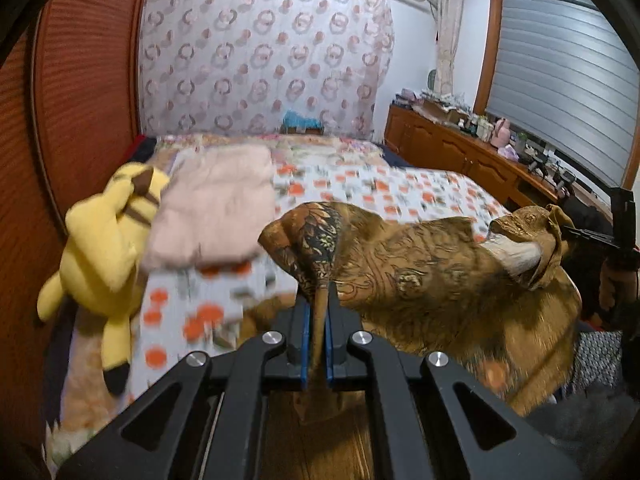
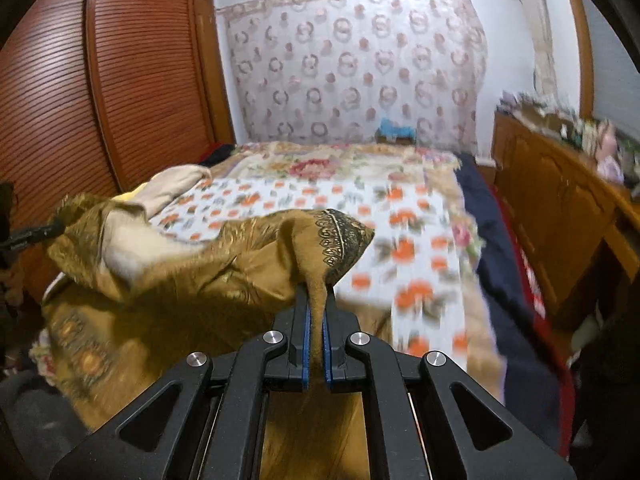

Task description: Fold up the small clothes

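Note:
A golden-brown patterned garment (image 1: pixel 420 280) hangs stretched between both grippers above the bed. My left gripper (image 1: pixel 318 308) is shut on one dark-bordered corner of it. My right gripper (image 2: pixel 316 304) is shut on the other corner of the garment (image 2: pixel 192 276), whose black-and-gold hem fans out above the blue pads. In the left wrist view the right gripper (image 1: pixel 584 236) shows at the far right edge with cloth bunched around it. A pale lining shows inside the garment. A folded pink garment (image 1: pixel 216 208) lies on the bed beyond.
A bed with an orange-flowered cover (image 2: pixel 400 216) fills the middle. A yellow plush toy (image 1: pixel 108 260) lies at its left edge. A slatted wooden wardrobe (image 2: pixel 100 80) stands left, and a cluttered wooden cabinet (image 1: pixel 460 148) runs along the right wall under a window.

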Tool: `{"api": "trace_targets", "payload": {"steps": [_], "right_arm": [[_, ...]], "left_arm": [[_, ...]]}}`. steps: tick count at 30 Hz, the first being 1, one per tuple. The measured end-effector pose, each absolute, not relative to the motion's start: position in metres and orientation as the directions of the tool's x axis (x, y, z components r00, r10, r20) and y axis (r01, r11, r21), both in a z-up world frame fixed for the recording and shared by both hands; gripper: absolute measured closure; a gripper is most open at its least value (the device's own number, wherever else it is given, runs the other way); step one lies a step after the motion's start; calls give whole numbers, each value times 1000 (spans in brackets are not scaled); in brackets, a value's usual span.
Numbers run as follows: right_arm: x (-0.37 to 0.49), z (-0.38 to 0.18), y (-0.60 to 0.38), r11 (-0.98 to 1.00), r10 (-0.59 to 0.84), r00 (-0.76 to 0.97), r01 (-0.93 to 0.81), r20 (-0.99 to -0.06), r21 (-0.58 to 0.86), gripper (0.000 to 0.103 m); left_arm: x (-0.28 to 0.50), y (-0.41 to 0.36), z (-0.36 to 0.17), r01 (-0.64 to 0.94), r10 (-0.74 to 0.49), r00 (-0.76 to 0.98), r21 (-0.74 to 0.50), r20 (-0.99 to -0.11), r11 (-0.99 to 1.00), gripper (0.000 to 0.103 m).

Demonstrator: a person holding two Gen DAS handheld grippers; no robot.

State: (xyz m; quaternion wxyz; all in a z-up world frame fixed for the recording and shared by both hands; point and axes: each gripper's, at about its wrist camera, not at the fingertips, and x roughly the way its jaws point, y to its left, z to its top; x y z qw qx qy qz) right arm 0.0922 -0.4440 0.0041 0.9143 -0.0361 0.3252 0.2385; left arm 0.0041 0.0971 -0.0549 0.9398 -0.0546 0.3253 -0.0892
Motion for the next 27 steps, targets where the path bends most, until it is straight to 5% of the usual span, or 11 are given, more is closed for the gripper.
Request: {"api": "trace_targets", "payload": {"steps": [10, 15, 18, 27], "right_arm": [[57, -27, -443, 891, 327, 587, -452, -740, 35, 100], [54, -24, -449, 896, 306, 604, -445, -735, 8, 95], [53, -15, -455, 895, 312, 618, -445, -721, 7, 94], [74, 10, -468, 912, 292, 702, -409, -650, -33, 75]], "left_arm": [[-20, 97, -75, 144, -231, 719, -185, -655, 972, 92], [-26, 110, -61, 119, -199, 754, -168, -626, 979, 60], [-22, 120, -55, 93, -170, 769, -155, -616, 983, 50], [31, 146, -69, 2, -66, 764, -100, -642, 995, 49]]}}
